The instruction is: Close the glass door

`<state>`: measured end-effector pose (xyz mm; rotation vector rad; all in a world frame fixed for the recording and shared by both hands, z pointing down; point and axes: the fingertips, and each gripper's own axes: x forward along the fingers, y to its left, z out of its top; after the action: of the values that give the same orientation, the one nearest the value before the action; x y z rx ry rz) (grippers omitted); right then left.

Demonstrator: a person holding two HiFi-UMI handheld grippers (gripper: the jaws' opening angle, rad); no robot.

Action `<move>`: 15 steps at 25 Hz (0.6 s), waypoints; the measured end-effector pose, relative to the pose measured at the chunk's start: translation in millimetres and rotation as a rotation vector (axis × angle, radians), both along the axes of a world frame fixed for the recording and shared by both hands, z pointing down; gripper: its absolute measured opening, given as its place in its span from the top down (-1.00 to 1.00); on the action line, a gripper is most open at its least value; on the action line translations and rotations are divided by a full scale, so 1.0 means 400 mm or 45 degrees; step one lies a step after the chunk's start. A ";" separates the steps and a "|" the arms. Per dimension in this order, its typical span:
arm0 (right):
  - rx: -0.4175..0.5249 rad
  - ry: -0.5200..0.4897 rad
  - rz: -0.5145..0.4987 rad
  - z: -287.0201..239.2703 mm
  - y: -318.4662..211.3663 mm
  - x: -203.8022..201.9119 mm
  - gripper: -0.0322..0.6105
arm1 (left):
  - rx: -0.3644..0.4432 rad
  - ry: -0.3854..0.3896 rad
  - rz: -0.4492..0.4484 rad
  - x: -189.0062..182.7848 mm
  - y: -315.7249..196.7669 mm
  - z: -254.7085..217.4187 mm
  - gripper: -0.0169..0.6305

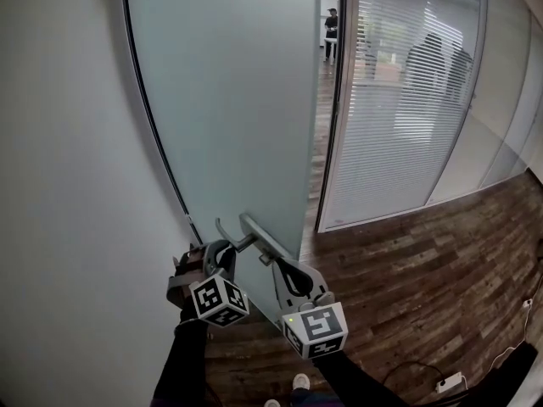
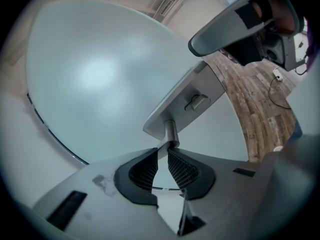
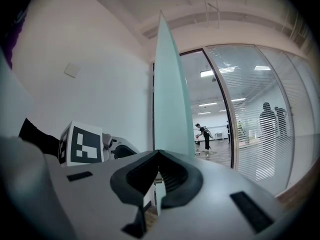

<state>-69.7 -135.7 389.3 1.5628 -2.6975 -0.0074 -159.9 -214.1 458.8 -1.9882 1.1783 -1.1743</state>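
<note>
two grippers at the open glass door (image 1: 229,100)
beside the white wall (image 1: 68,185), the left gripper (image 2: 168,148) was clamped on the door's metal lever handle (image 2: 171,130); the frosted door stood swung open; the right gripper (image 3: 159,154), jaws pressed together and empty, sat at the door's free edge.

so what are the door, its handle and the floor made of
Door: frosted glass, matte and pale, greenish at its edge. Handle: metal, probably brushed steel, with a dull silver sheen. Floor: dark wood-grain planks; real wood or laminate, unclear.
</note>
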 end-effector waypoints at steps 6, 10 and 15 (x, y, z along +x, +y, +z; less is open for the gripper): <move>-0.009 0.001 0.008 0.019 -0.039 0.058 0.91 | -0.027 0.086 -0.050 0.040 -0.039 0.012 0.75; -0.008 0.001 0.014 0.027 -0.061 0.097 0.91 | -0.068 0.220 -0.100 0.073 -0.061 0.018 0.75; -0.005 -0.014 0.044 0.002 -0.106 0.142 0.91 | -0.101 0.358 -0.153 0.122 -0.107 -0.005 0.75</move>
<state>-12.7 -178.1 390.1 1.6126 -2.6769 0.0073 -111.2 -256.8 456.8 -2.2238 1.4262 -1.0361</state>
